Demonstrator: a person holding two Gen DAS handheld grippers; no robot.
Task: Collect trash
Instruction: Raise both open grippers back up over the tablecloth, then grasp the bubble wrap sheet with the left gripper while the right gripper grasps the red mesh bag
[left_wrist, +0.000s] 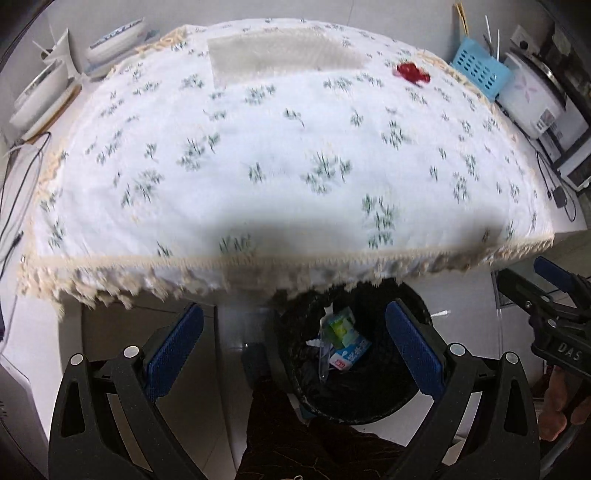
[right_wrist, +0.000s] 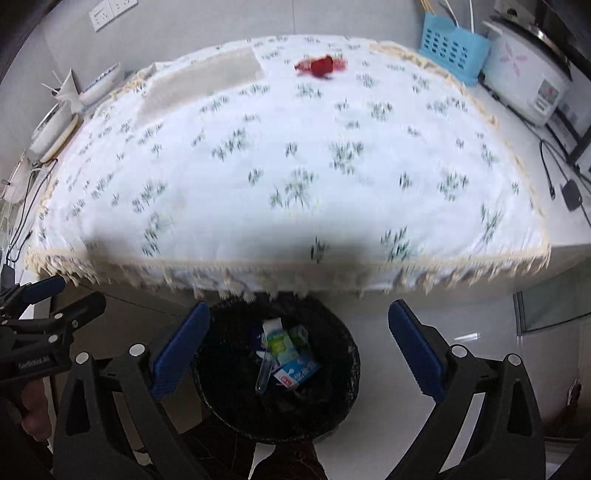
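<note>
While both claws gape empty above bin, red wrapper lies far across table.

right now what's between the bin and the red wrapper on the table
Only bare flowered tablecloth and its fringed front edge lie between the bin and the red wrapper; both wrist views show it.

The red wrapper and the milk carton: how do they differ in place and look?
The red wrapper lies on the tablecloth at the far side, while the milk carton lies inside the black bin below the table edge. The red wrapper is one colour and crumpled; the milk carton is boxy, white and blue with print. Neither one is held: both grippers are open and empty.
</note>
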